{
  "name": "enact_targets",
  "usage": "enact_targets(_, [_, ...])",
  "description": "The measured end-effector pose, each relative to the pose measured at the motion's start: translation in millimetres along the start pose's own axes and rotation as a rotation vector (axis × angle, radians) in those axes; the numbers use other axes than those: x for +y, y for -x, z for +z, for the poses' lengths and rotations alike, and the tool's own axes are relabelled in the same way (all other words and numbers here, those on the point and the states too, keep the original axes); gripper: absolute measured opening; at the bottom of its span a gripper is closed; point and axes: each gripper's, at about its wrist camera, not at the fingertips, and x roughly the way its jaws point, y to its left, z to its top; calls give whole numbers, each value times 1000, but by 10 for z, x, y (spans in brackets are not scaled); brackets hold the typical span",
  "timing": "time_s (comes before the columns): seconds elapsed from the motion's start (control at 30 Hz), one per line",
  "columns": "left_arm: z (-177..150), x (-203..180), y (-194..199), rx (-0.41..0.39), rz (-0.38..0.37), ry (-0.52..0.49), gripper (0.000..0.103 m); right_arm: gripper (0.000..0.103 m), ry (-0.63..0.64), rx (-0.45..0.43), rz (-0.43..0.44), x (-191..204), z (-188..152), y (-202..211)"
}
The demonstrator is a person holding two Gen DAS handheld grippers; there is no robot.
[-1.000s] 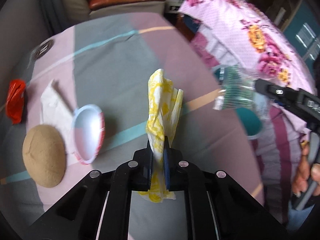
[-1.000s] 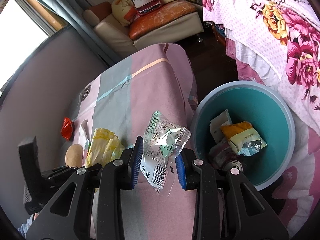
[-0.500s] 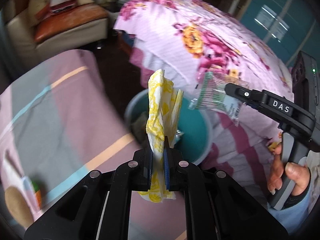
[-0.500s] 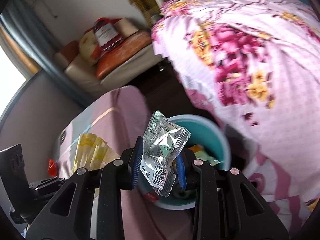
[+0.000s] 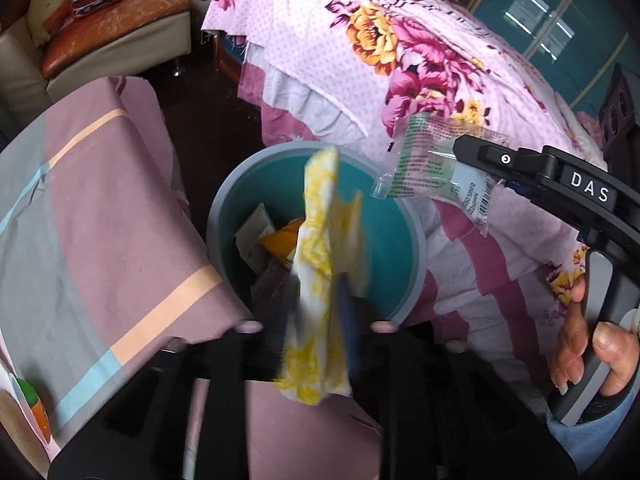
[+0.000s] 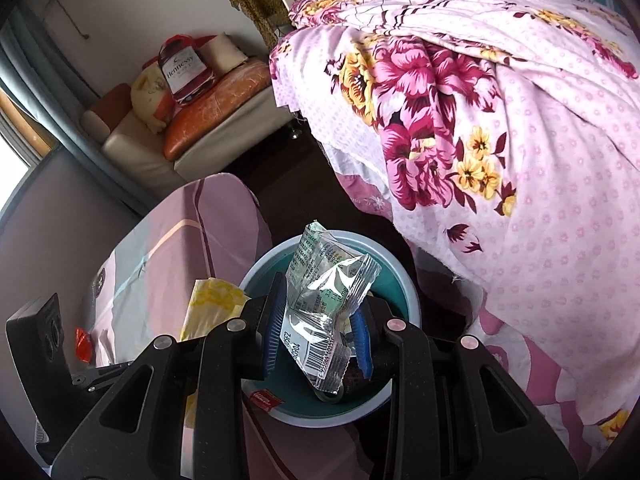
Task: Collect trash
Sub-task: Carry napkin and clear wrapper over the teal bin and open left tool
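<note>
**Over the teal bin, both grippers loaded**

Centre frame, left wrist view: the blurred left gripper point(image 5: 316, 316), jaws apart, with a yellow-white napkin point(image 5: 320, 280) between them, over the teal bin point(image 5: 224, 208).

Lower centre, right wrist view: the right gripper point(image 6: 320, 334) clamps a clear plastic wrapper point(image 6: 326, 312) above the bin point(image 6: 408, 292).

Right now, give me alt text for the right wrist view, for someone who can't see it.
The right gripper holds a clear crinkled wrapper with a barcode over a teal bin that already has trash in it. Beside the bin stand a striped pink cloth-covered table and a floral bedspread.
</note>
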Motion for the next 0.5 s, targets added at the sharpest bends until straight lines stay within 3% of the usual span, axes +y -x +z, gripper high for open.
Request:
enact_targets(0.07, [-16, 47, 24, -25, 28, 14, 83, 29, 3, 8, -4, 16, -7, -34])
enact_targets(0.5, [-58, 294, 113, -42, 51, 77, 93, 29, 28, 39, -29, 184, -37, -169])
